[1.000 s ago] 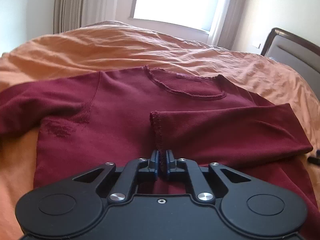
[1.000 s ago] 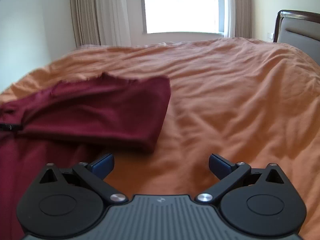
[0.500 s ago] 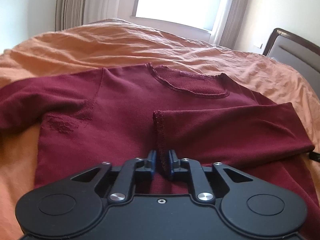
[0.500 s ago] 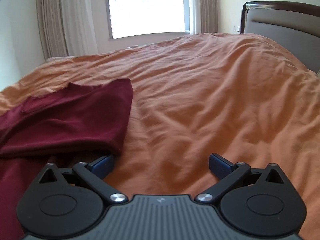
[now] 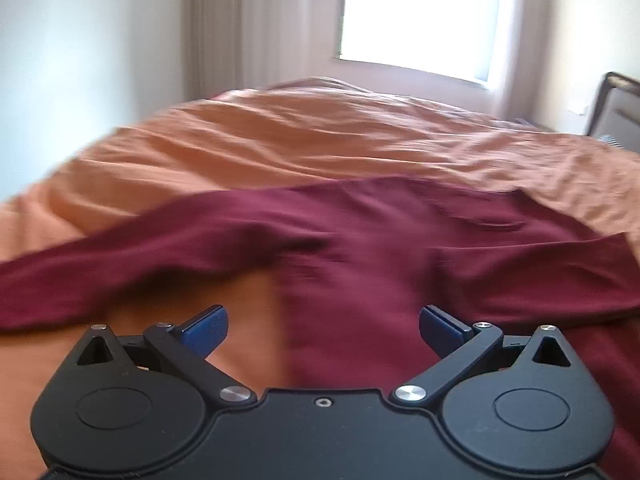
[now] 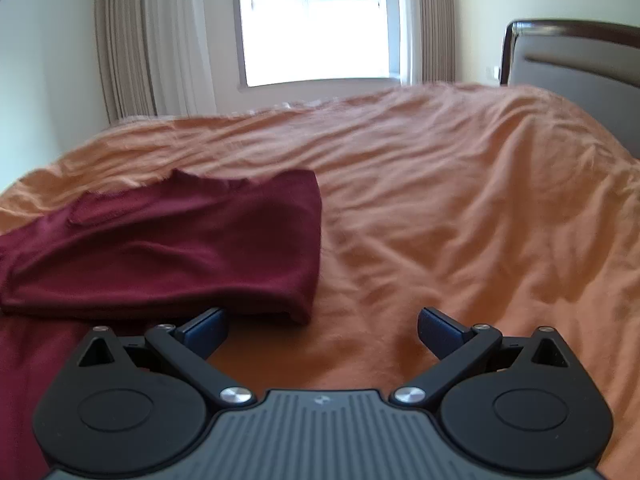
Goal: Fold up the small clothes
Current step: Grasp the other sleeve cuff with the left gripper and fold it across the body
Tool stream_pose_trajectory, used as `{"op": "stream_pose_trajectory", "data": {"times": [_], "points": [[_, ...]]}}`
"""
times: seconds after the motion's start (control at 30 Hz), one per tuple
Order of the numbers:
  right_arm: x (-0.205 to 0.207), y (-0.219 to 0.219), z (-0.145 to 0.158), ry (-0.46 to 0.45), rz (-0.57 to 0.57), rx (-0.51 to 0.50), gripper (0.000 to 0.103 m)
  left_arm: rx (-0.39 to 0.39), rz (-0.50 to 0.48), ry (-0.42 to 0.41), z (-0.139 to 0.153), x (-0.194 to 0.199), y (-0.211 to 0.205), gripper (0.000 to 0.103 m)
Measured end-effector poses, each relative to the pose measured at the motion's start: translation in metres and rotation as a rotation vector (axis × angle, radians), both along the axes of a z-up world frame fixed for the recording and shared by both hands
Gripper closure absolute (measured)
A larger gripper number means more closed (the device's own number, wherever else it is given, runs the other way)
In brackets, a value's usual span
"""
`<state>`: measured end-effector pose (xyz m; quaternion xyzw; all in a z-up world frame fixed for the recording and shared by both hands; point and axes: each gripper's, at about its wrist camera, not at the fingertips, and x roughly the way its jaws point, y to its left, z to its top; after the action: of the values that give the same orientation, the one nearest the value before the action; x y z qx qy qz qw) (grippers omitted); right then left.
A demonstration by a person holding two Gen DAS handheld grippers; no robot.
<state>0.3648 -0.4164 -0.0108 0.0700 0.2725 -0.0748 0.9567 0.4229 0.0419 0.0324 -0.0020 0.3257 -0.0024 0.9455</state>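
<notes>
Both grippers' jaws spread wide, empty; maroon sweater [image 5: 360, 248] motion-blurred, sleeve end cut off left

The left tool [image 5: 323, 325] is black with two blue fingertips [image 5: 205, 327], round black side discs, shiny silver screws and a smooth black middle. The right tool [image 6: 322, 325] looks the same, but its middle plate is grey with ridges.
</notes>
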Motion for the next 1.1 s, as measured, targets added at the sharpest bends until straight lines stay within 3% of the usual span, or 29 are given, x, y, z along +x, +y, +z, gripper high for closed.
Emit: {"op": "stream_pose_trajectory", "data": {"times": [0.17,0.27,0.4,0.47,0.57,0.73,0.83,0.9,1.0,1.1], "points": [[-0.018,0.005,0.014,-0.054,0.083,0.009,0.000,0.066,0.165,0.015,0.004,-0.020,0.076,0.001],[-0.028,0.016,0.025,-0.073,0.197,0.036,0.000,0.096,0.323,0.034,0.002,-0.030,0.126,0.001],[-0.034,0.039,0.033,-0.036,0.355,0.113,0.000,0.141,0.458,0.072,0.004,-0.034,0.177,0.001],[-0.038,0.051,0.033,-0.018,0.402,0.158,0.000,0.083,0.494,0.079,0.004,-0.038,0.199,0.001],[-0.042,0.069,0.029,0.003,0.445,0.182,0.000,-0.087,0.561,0.067,0.001,-0.044,0.231,0.001],[-0.047,0.097,0.025,0.035,0.480,0.097,0.000,-0.250,0.667,-0.035,0.005,-0.044,0.254,0.003],[-0.053,0.108,0.026,0.026,0.510,0.046,0.000,-0.267,0.737,-0.066,0.005,-0.039,0.256,0.031],[-0.054,0.112,0.026,0.021,0.520,0.024,0.000,-0.221,0.809,-0.056,0.006,-0.034,0.254,0.068],[-0.054,0.116,0.025,0.024,0.524,0.021,0.000,-0.199,0.832,-0.055,0.009,-0.028,0.255,0.091],[-0.053,0.116,0.023,0.020,0.525,0.021,0.000,-0.203,0.826,-0.074,0.016,-0.028,0.253,0.094]]}}
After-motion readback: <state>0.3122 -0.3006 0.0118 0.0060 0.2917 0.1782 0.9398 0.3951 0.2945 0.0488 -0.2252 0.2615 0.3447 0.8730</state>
